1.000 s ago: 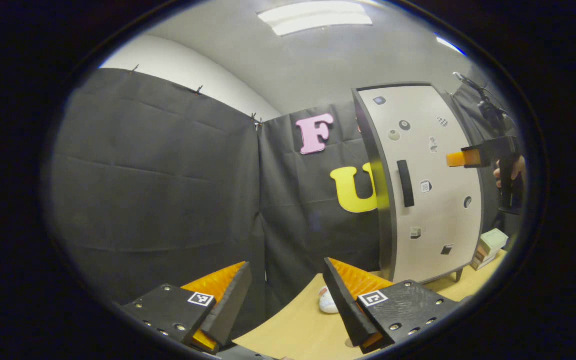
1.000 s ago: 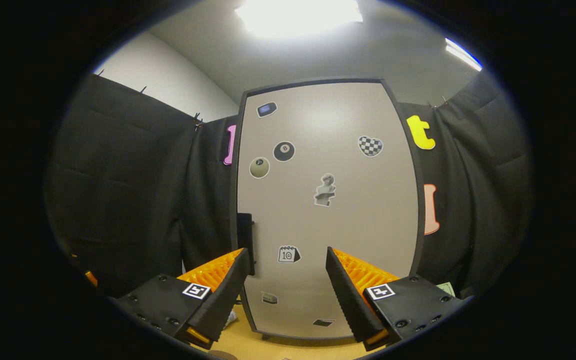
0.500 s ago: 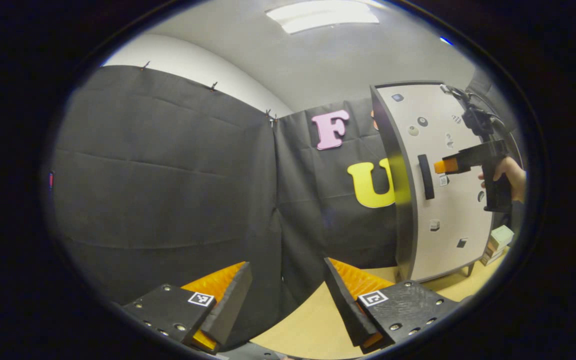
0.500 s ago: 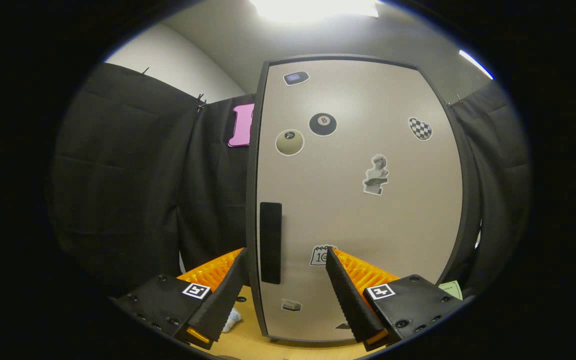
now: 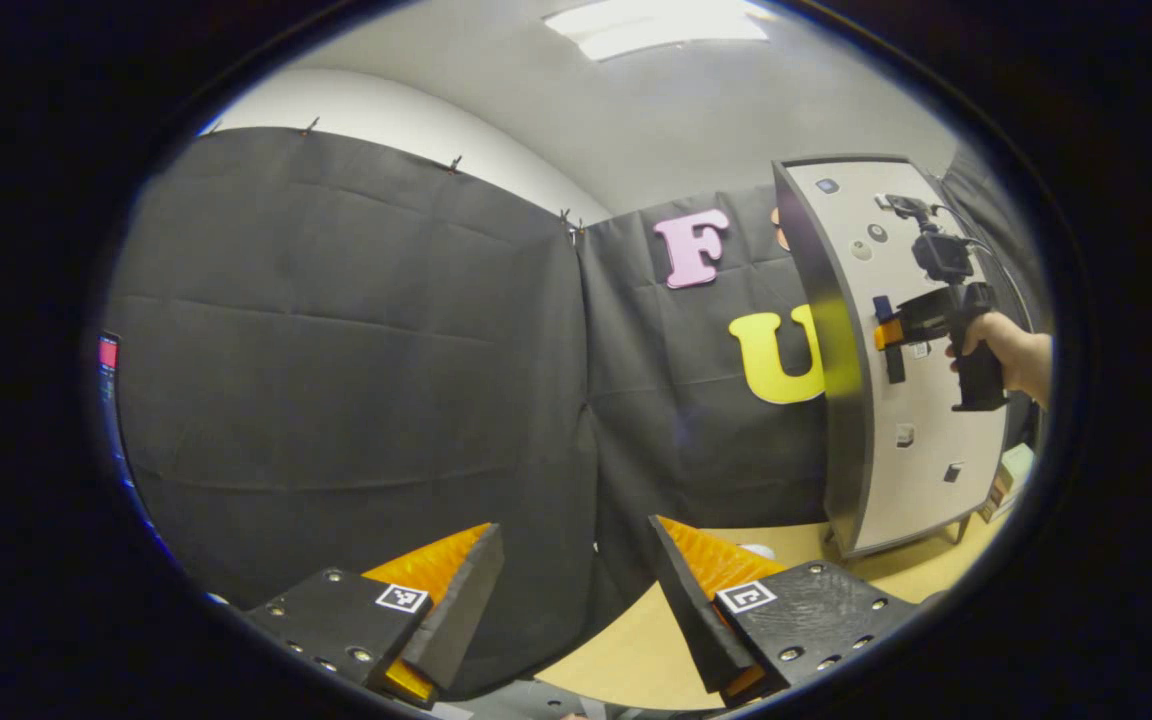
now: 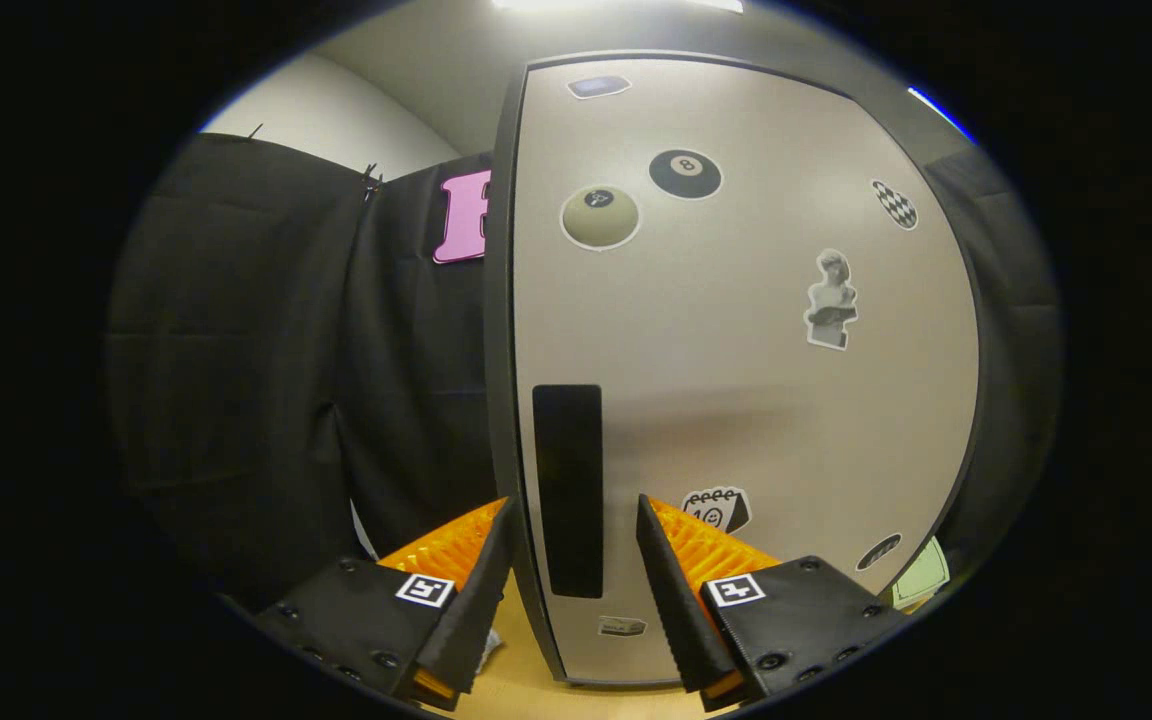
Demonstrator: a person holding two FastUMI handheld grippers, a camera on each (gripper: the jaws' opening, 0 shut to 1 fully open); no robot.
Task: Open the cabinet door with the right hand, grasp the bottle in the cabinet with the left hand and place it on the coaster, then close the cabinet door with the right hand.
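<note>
A: Right hand-held gripper [image 6: 568, 560]: where is it against the cabinet door [image 6: 736, 350]?

B: In the right gripper view my fingers are spread, one on each side of the dark handle [image 6: 568, 490] and the door's left edge. The handle stands between them, just ahead. I cannot tell whether either finger touches it. The door is shut and carries stickers above and to the right of my fingers.

A: What does the left gripper view add?

B: It sees that same right hand-held gripper [image 5: 886, 333] from the side, far off to the right, held by my hand [image 5: 996, 345], its tips at the handle [image 5: 891, 340]. It also shows the cabinet [image 5: 841, 360] side panel standing on the bench [image 5: 636, 640].

A: Left hand-held gripper [image 5: 576, 590]?

B: Released, jaws wide, nothing between them, held low over the bench edge facing the black cloth wall [image 5: 336, 350]. The cabinet is well off to its right.
</note>
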